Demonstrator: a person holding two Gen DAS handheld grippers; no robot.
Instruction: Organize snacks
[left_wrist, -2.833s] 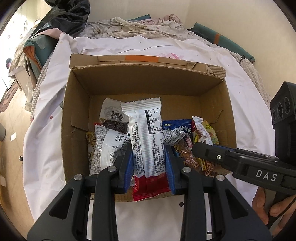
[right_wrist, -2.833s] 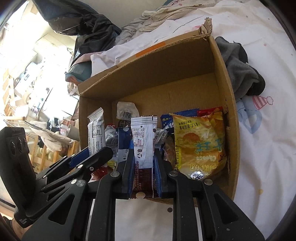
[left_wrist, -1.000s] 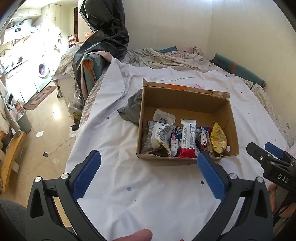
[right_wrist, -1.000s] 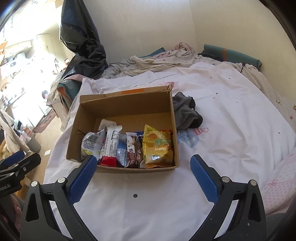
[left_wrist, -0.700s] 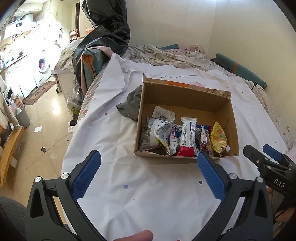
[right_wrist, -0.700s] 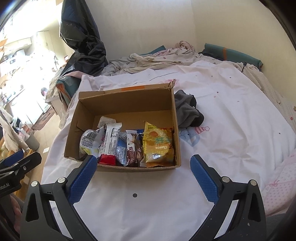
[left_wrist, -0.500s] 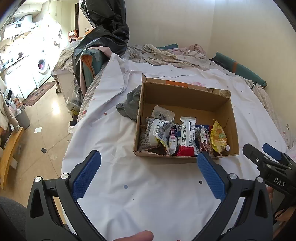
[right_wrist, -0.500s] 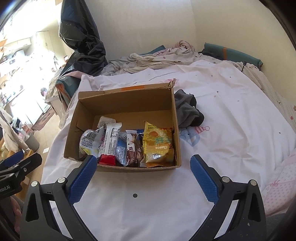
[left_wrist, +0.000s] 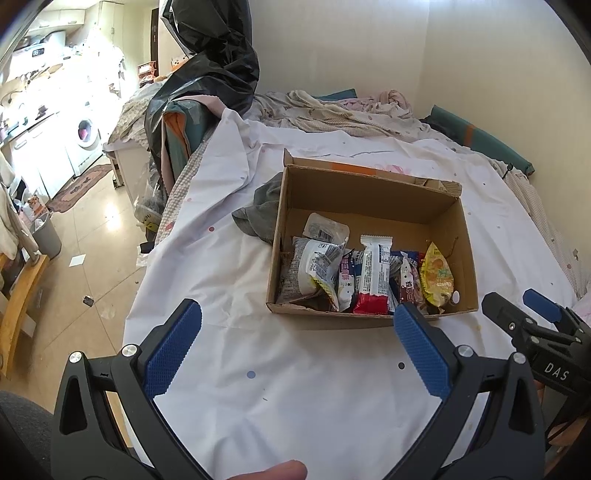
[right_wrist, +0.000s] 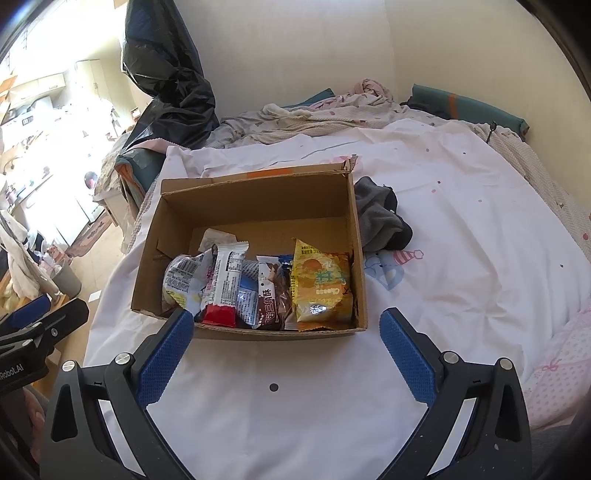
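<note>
1. Both grippers have backed well away from the open brown cardboard box (left_wrist: 371, 236) since 2.8 s ago, when each clamped an upright packet inside it; over the last second the view has hardly shifted.
2. Left gripper (left_wrist: 295, 332): blue pads spread wide, nothing between them. Right gripper (right_wrist: 286, 339): same, wide and empty. Both hover over the white dotted bedsheet (right_wrist: 461, 236), short of the box's near wall.
3. Snacks all sit in the box, packed in a row against the near wall: grey-and-white crinkled pouch (left_wrist: 314, 267) at the left end, white bar wrapper with red bottom (right_wrist: 227, 280) standing upright, brown chocolate packet (right_wrist: 269, 295), yellow cheese-crisp bag (right_wrist: 323, 286) at the right end. A small clear packet (left_wrist: 325, 229) lies apart behind the row.
4. Task looks close to done, if not done.
5. Risks, as judgement: packets stand only by leaning on one another, so a nudge to the box or pulling one could topple the row. The soft mattress lets the box tilt if pressed. Slick foil could slip from the pads.
6. Around: dark grey crumpled cloth (right_wrist: 380, 218) touching the box's side wall; black plastic bag (left_wrist: 207, 74) heaped at the bed's far left corner; rumpled bedding along the wall.
7. Nothing blocks the approach from the front; the near wall hides the packets' lower ends.
</note>
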